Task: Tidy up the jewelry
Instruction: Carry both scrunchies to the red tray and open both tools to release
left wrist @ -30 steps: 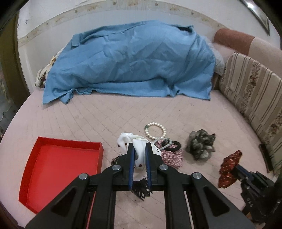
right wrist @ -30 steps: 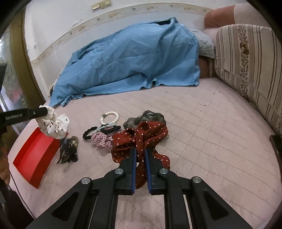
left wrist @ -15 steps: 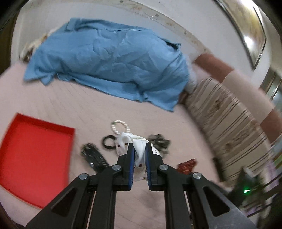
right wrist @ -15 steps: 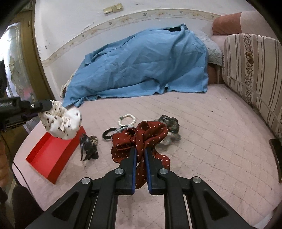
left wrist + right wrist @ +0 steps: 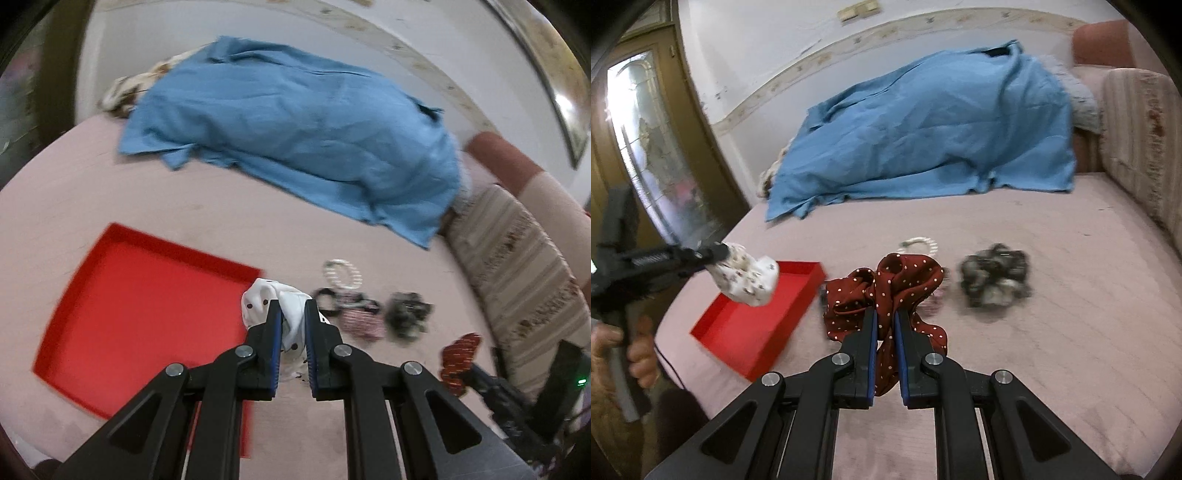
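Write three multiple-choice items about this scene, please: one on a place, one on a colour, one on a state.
1. Where is the tray relative to the pearl bracelet?
A. To its left, on the bed
B. On the blue sheet
C. Behind it, against the wall

2. What colour is the scrunchie in the right tool?
A. Plain green
B. Dark red with white dots
C. Yellow stripes

3. What is the state of the left tool?
A. Open and empty
B. Lying on the bed
C. Shut on the white scrunchie

Answers:
1 A: in the right wrist view the tray lies left of the bracelet.
2 B: the red scrunchie shows white dots.
3 C: white cloth sits between its fingers.
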The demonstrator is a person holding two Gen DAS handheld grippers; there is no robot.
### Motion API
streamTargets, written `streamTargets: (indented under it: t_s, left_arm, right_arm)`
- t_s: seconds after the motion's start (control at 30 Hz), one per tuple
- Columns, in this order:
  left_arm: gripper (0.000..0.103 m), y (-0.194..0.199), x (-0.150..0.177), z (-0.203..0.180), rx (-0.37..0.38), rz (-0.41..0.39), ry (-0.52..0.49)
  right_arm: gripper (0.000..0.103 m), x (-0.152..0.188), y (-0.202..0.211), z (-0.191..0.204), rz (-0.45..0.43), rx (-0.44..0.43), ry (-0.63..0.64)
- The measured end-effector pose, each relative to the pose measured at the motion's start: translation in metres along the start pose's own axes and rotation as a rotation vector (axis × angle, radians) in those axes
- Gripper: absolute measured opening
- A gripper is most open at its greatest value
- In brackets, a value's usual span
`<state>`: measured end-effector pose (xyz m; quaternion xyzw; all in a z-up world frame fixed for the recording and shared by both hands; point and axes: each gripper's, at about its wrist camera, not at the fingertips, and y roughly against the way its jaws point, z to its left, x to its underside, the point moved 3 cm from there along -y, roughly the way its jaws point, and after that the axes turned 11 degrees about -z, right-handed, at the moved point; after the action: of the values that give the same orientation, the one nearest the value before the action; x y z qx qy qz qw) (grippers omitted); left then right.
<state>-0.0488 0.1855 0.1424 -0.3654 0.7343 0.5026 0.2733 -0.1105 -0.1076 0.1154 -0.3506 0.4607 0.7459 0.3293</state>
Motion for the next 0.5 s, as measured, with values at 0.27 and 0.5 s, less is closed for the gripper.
streamTargets:
  t_s: [0.27,0.5]
  left_arm:
    - [0.011,-0.015,-0.005,0.093,-0.141,-0.005,0.060]
    - [0.011,-0.049,-0.013,0.149,-0.223,0.009,0.078]
  right_arm:
    - [0.010,-0.001,-0.058,0.063,0.136,-0.133,-0.004]
    - [0.011,-0.002,-0.121,0.119,0.216,-0.177,0.053]
